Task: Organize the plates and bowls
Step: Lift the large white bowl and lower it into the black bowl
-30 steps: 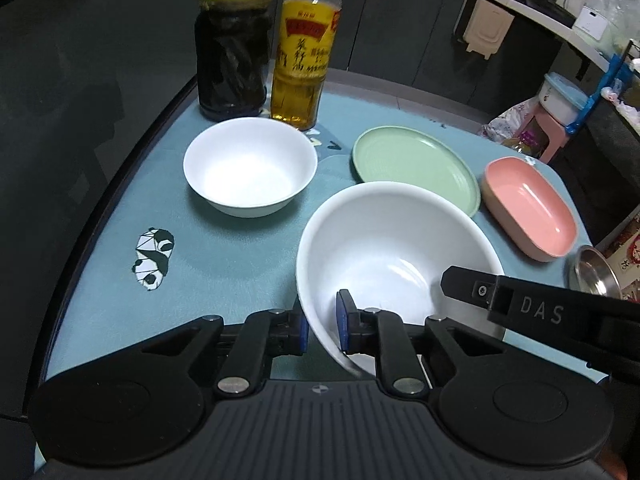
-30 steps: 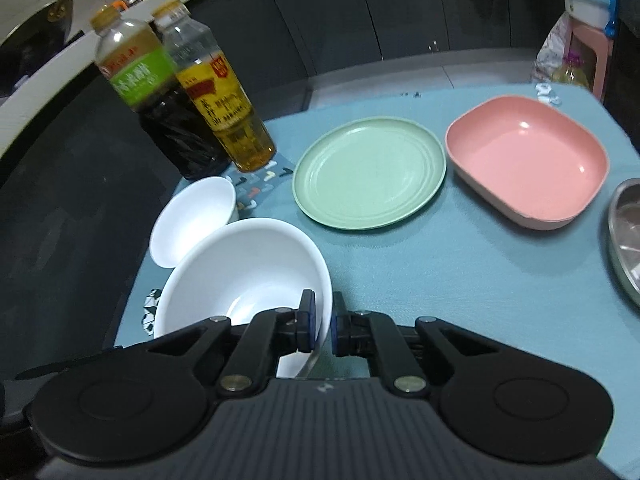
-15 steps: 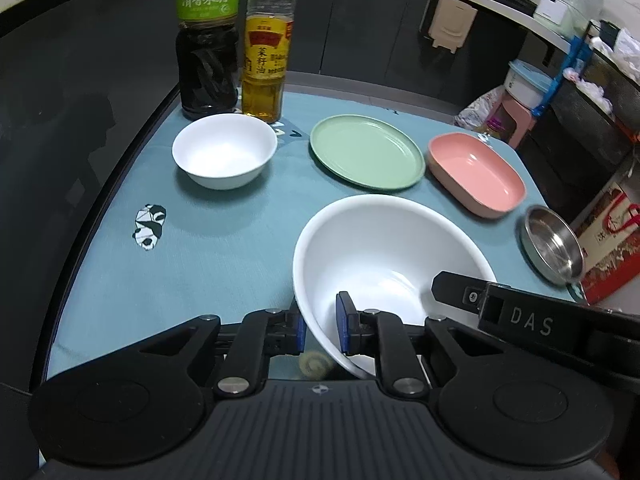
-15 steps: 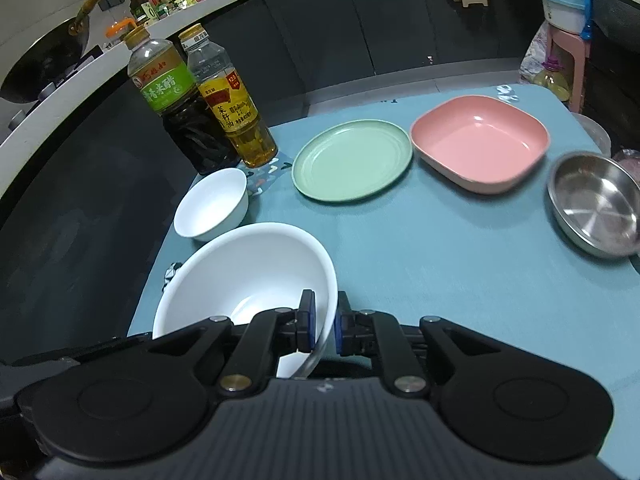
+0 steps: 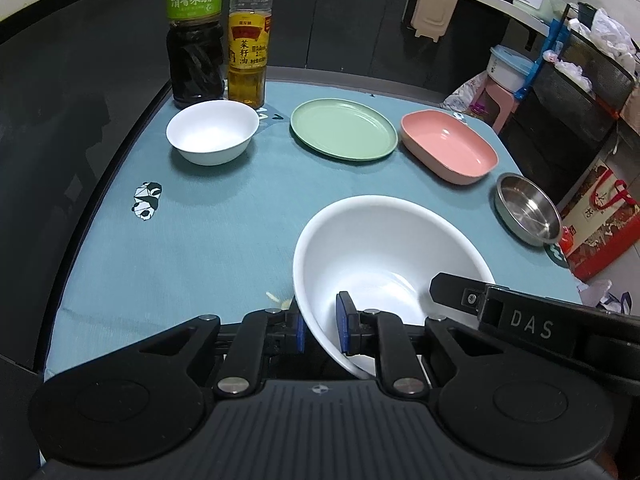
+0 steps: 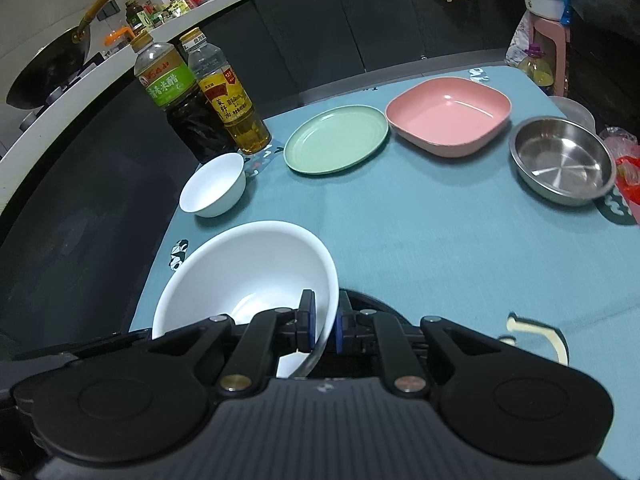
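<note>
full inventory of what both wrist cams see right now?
large bowl: 1, white, near table edge, rim clamped by both grippers
small bowl: 1, white, in front of the bottles
plate: 1, green, far centre
square dish: 1, pink, right of plate
steel bowl: 1, silver, right edge
bottles: 2, dark vinegar and amber oil, far left
tablecloth: 1, teal
left gripper: black, shut on left rim
right gripper: black, shut on right rim

Left gripper (image 5: 322,330): closed, blue pads pinching the near rim of the large white bowl (image 5: 384,248).
Right gripper (image 6: 324,322): closed, clamped on the same bowl's opposite rim, one finger inside, one outside.
</note>
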The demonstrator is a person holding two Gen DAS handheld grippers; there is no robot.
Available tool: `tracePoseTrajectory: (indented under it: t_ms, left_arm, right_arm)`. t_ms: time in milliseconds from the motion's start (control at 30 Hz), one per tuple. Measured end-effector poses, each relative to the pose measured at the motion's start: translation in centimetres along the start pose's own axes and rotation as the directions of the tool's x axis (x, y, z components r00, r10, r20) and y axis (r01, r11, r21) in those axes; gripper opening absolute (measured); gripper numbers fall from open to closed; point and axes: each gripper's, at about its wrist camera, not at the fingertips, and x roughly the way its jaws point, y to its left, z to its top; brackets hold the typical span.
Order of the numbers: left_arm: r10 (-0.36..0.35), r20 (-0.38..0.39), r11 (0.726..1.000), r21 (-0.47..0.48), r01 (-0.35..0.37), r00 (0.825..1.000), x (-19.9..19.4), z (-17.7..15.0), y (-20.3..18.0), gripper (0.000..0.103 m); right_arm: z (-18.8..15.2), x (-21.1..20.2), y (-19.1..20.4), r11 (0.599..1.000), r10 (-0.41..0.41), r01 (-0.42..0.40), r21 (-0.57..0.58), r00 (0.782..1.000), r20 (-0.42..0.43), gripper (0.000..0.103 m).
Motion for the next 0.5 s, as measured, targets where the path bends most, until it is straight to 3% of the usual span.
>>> tracePoseTrajectory:
  t_ms: [500]
  left_arm:
    - [-0.01, -0.016, 0.999, 0.045, 0.011, 1.0, -2.0, -2.8, -1.1, 0.014]
  right_arm:
    - [-3.0, -2.4, -0.7, 1.0, -0.008, 0.008, 0.023, 1.0, 0.006, 0.008]
